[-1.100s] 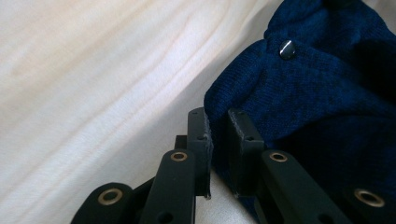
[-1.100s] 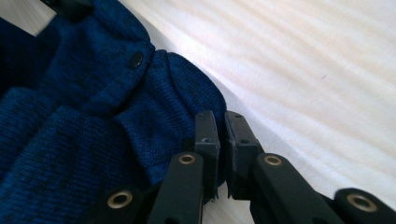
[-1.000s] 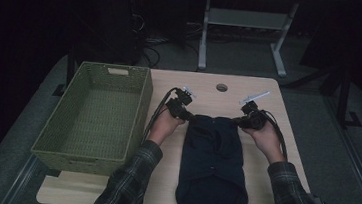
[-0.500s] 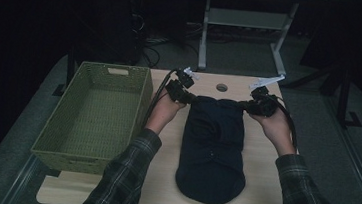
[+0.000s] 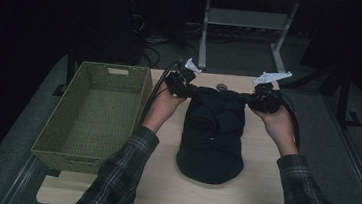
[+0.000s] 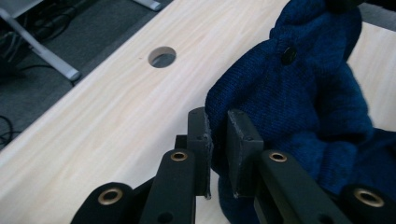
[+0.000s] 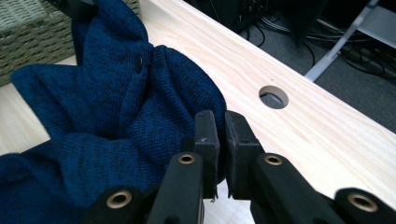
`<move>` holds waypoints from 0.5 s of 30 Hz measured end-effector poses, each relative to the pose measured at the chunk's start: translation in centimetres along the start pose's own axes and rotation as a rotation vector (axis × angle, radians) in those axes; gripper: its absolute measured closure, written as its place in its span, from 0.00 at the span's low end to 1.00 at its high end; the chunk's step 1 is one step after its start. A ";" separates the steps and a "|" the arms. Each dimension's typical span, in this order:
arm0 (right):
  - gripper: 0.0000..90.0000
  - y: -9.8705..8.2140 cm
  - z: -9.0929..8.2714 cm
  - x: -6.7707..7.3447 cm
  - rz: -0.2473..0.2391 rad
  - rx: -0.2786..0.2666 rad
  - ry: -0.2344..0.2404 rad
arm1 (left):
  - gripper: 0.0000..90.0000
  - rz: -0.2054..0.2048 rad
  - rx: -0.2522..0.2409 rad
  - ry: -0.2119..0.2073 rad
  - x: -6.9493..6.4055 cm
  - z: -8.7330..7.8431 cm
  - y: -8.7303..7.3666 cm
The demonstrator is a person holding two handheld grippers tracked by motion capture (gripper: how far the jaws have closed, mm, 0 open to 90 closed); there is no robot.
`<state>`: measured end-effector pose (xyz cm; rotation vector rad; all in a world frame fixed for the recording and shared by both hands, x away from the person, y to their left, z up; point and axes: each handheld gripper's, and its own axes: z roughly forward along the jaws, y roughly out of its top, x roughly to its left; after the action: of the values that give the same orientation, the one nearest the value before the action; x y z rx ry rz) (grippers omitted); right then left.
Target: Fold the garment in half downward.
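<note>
A dark blue knitted garment (image 5: 213, 133) with a button lies lengthwise on the light wooden table (image 5: 261, 190). Its far end is lifted off the table, stretched between both grippers. My left gripper (image 5: 186, 88) is shut on the garment's far left corner; the left gripper view shows the blue knit (image 6: 299, 107) pinched between the pads (image 6: 218, 154). My right gripper (image 5: 255, 100) is shut on the far right corner, and the right gripper view shows a fold of the knit (image 7: 121, 116) clamped in its jaws (image 7: 220, 149). The near end rests on the table.
An empty green woven basket (image 5: 54, 140) stands on the table's left side, close to my left forearm. A round cable hole (image 5: 222, 87) sits in the table just beyond the garment. Table legs and cables lie on the dark floor behind.
Both grippers have risen and moved away from me, lifting the garment's far edge off the table and pulling it taut between them. The jaws stayed closed.
</note>
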<state>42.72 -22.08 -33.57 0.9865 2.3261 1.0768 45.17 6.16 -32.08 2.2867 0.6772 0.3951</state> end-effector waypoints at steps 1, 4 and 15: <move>0.94 -0.3 -0.1 0.2 -0.001 -0.007 0.003 | 0.89 -0.003 -0.003 -0.005 -0.2 0.0 -0.3; 0.93 -1.1 -0.2 0.9 -0.006 -0.013 0.006 | 0.89 -0.001 -0.005 -0.020 -0.7 -0.2 -1.0; 0.92 -3.7 -0.8 2.9 -0.018 -0.032 0.035 | 0.88 -0.001 -0.011 -0.046 -2.4 -0.3 -3.5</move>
<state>38.66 -22.00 -36.06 0.9410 2.3333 1.1287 41.83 7.04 -34.57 2.2781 0.6520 0.3439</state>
